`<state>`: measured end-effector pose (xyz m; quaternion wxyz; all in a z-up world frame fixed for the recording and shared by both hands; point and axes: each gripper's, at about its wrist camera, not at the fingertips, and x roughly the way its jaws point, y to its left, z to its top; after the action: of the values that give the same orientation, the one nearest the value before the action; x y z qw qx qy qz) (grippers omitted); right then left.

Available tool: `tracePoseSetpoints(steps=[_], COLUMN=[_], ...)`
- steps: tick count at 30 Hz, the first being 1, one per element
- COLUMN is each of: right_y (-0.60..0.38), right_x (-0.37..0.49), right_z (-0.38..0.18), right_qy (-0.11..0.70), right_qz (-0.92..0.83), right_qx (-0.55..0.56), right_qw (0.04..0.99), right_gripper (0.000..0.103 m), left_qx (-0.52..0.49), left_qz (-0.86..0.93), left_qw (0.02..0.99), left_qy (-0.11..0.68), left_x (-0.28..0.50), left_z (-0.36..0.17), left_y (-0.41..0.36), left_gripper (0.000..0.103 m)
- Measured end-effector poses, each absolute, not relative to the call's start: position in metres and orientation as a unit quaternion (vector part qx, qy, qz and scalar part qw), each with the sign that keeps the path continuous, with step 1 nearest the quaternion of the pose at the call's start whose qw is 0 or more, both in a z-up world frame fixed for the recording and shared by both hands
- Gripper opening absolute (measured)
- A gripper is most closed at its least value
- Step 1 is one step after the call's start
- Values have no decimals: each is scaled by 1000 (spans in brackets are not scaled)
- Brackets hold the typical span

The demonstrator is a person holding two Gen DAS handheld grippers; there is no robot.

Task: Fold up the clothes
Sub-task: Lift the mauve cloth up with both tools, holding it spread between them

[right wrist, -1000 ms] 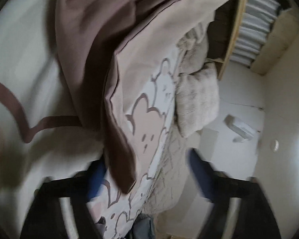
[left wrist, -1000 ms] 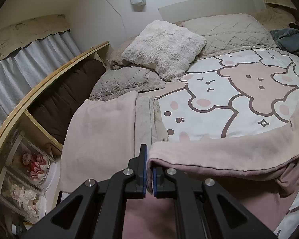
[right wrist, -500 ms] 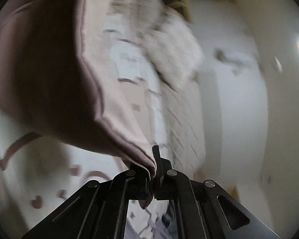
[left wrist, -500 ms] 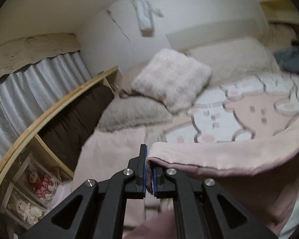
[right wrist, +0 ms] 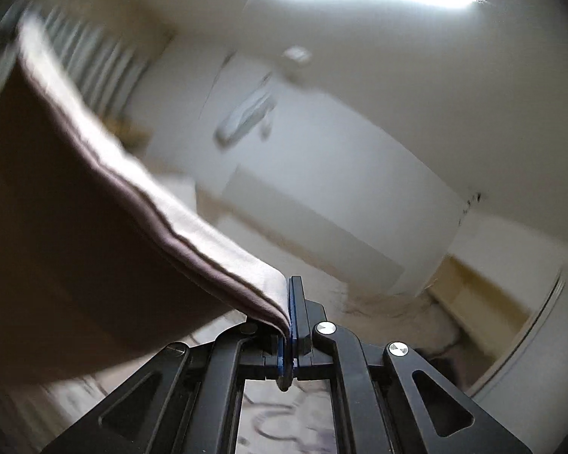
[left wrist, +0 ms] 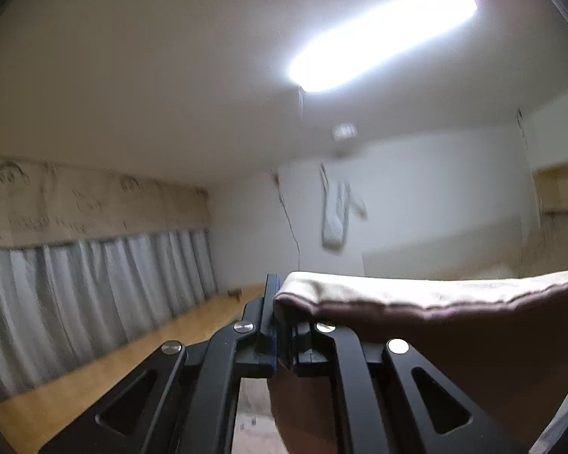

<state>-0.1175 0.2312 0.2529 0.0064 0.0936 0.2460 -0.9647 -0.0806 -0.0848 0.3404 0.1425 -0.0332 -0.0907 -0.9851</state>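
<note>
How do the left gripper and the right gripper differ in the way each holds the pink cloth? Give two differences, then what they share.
From the left gripper the pink cloth runs off to the right; from the right gripper the cloth runs off to the left. The left grips a thick rolled edge, the right a thin flat hem. Both are shut on the cloth, pointing up towards the ceiling.

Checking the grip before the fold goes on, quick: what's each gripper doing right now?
Left gripper: shut on the pink garment's hem.
Right gripper: shut on the same garment's hem.
</note>
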Motion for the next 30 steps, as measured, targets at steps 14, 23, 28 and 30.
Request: tracePoseSetpoints(steps=[14,23,28,30], right_y=[240,246,246,247], right_x=[-35,-79,-147,-178], right_z=[415,417,402,388], right_qy=[225,226,232,234], right_qz=[-973,-970,-966,-963], right_qx=[-25,9,48,74], right_qw=[-49,-88,-109,-110], right_gripper=[2,2,2,2], left_qx=[-92,8,55,72], left_qz=[-984,-993,-992,-991], left_qw=[128,89,84,84], left_qy=[-81,-83,-80,-80], left_x=[-23,-101,-166,-194], left_z=[431,397,373,363], left_y=[-87,-71,-55,-49], left_gripper=[6,6,6,6])
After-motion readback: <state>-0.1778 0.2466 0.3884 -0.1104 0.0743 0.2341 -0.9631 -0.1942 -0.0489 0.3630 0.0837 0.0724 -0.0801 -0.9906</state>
